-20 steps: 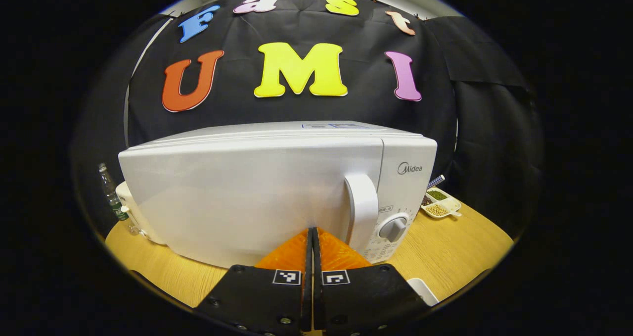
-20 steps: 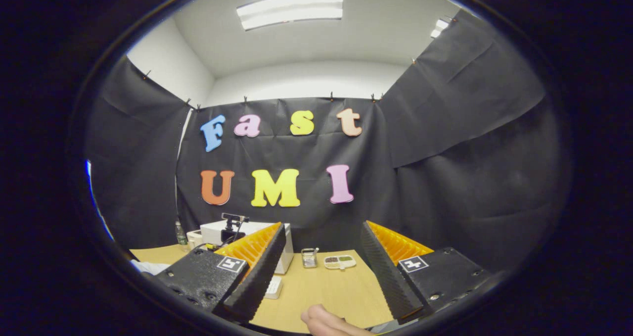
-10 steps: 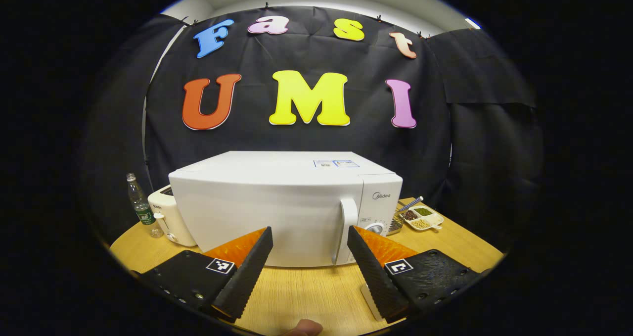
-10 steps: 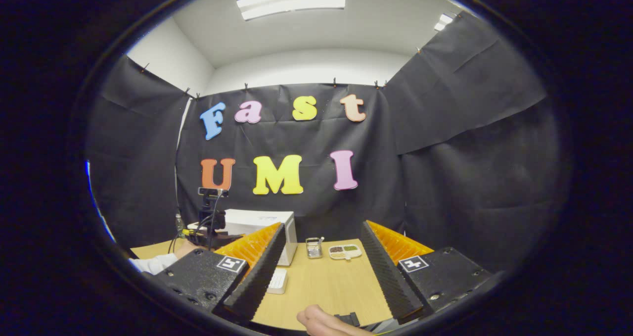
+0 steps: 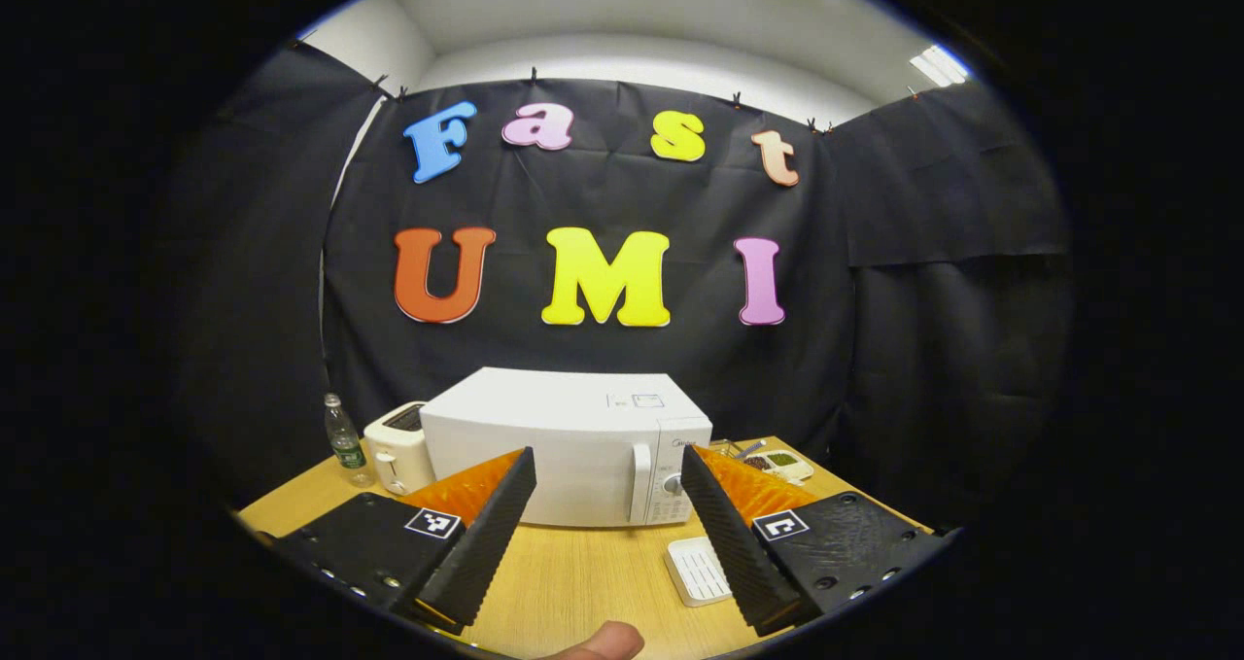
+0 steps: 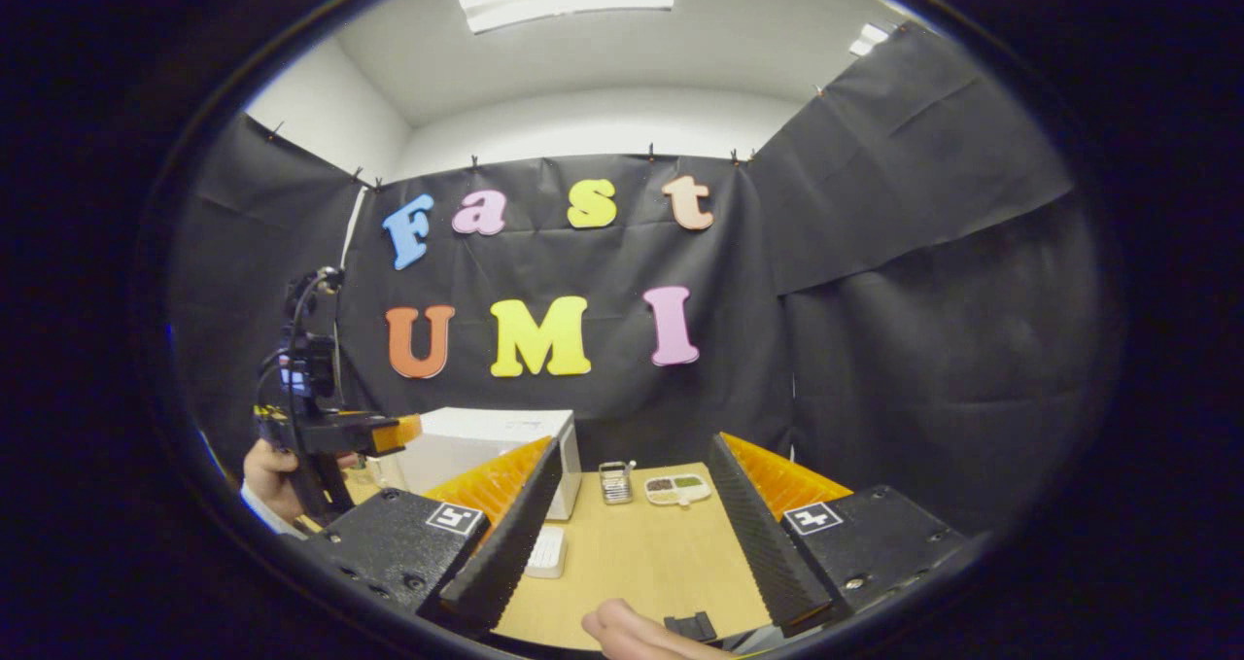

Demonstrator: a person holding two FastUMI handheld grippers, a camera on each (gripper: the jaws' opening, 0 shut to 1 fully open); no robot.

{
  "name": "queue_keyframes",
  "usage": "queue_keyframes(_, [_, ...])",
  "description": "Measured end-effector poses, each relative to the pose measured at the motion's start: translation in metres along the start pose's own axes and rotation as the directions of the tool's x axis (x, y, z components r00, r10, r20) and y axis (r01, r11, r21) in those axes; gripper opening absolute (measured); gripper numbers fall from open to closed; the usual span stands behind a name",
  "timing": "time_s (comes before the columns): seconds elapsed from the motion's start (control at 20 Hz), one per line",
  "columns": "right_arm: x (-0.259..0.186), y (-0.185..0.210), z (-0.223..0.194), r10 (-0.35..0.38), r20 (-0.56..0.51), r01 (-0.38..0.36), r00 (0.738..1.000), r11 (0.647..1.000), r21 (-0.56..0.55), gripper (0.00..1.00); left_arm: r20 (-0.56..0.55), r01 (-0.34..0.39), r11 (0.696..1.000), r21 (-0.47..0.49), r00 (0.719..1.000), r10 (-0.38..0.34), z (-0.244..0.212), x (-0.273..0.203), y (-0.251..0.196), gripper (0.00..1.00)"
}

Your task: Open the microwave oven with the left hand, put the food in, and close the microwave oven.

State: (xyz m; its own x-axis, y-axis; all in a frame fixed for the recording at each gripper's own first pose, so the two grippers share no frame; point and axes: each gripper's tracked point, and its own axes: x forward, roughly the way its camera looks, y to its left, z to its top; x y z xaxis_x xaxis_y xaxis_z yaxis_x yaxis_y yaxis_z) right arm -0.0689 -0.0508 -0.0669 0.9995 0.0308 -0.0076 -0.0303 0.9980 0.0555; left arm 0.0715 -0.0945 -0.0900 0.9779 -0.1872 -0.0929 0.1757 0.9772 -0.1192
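On the wooden counter [image 5: 583, 582] the microwave [image 5: 569, 446] sits far off, door shut. I've pulled my left gripper [image 5: 607, 519] back, fingers now spread; right gripper [image 6: 632, 509] spread, empty. Task looks finished.

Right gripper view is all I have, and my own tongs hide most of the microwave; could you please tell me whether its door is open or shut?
Observer: In the left gripper view the microwave has its door shut, and the handle stands upright beside the dial.
Operator: Thank you. Are the left tongs holding anything?
Observer: No. The left tongs are open with nothing between them, and they are held back from the microwave.
Operator: What stands on the microwave's side away from the dial?
Observer: A white toaster and a water bottle stand there on the table.
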Motion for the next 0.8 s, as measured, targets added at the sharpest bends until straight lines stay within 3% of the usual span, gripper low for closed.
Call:
queue_keyframes(0.05, [0.0,0.0,0.001,-0.004,-0.001,0.004,1.0,1.0,-0.002,0.97,0.007,0.008,1.0,-0.002,1.0,-0.008,0.01,-0.015,-0.004,0.93])
queue_keyframes(0.1, [0.001,0.0,0.001,-0.007,0.0,0.007,1.0,1.0,0.0,0.89,0.015,0.007,1.0,0.0,1.0,-0.007,0.018,-0.028,-0.006,0.93])
queue_keyframes(0.15, [0.002,0.002,0.003,-0.006,0.0,0.006,1.0,1.0,-0.001,0.97,0.018,-0.005,1.0,0.005,1.0,0.005,0.026,-0.042,-0.005,0.93])
queue_keyframes(0.25, [0.003,0.005,0.005,-0.006,0.002,0.006,1.0,1.0,-0.005,0.97,0.003,-0.031,0.999,0.018,1.0,0.03,0.031,-0.071,-0.002,0.93])
queue_keyframes(0.3, [0.001,0.006,0.007,-0.003,0.003,0.003,1.0,1.0,-0.004,0.97,0.005,-0.038,0.999,0.031,0.999,0.038,0.034,-0.082,-0.003,0.82])
queue_keyframes(0.35, [0.001,0.01,0.009,0.004,0.006,-0.004,1.0,1.0,-0.006,0.97,0.011,-0.041,0.998,0.051,0.999,0.041,0.036,-0.093,-0.002,0.93])
queue_keyframes(0.8, [0.012,0.042,0.013,0.029,-0.017,-0.029,0.999,1.0,-0.012,0.97,0.033,-0.142,0.989,0.048,0.989,0.141,0.026,-0.153,0.025,0.96])
